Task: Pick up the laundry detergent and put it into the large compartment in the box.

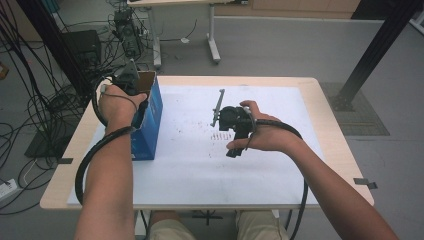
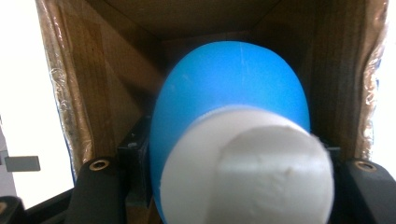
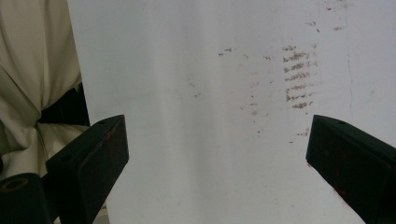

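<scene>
- The left hand-held gripper [image 1: 131, 80], in the upper left of the high view, is poked into the open top of a blue cardboard box [image 1: 150, 120]; its jaws are pressed tight on a blue-and-white bottle [image 2: 229, 140].
- In the left gripper view the bottle sits in the centre of the frame, white cap end toward the camera and blue body pointing into the box, with brown cardboard walls close on both sides. Held by its sides like this, it seems lined up to pass the narrow opening.
- The box stands upright at the left edge of the white sheet [image 1: 200, 170] that covers the table [image 1: 330, 150], close to the left hand, so the reach stays short.
- The right hand-held gripper [image 1: 234, 127] rests near the middle of the high view with its jaws spread wide and nothing between them; in the right gripper view they frame bare sheet with reddish smudges [image 3: 298, 77]. It looks parked out of the way.
</scene>
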### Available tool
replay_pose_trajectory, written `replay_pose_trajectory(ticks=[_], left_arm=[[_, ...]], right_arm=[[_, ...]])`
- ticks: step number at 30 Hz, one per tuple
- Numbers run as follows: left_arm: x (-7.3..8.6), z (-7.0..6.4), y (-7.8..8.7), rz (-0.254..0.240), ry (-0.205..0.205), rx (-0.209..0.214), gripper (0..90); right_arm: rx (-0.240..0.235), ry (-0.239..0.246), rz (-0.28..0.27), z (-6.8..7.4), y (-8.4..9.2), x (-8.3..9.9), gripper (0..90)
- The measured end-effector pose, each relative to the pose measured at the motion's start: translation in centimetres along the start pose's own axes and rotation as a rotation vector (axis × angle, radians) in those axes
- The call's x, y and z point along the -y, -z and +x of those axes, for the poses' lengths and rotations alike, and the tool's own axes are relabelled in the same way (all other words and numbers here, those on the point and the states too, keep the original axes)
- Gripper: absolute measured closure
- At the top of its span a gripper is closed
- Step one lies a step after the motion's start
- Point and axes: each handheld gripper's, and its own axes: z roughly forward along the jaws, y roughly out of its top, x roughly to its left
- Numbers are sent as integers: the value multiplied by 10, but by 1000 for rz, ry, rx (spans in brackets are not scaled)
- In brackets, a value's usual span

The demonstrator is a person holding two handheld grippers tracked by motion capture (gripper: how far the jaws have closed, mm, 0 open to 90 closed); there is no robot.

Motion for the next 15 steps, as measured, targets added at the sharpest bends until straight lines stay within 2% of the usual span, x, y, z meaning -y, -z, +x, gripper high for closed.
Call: replay_pose_trajectory(ticks=[15], left_arm=[[-1,0,0,4,-8,0,369]], right_arm=[[0,-1,6,1,0,-2,58]])
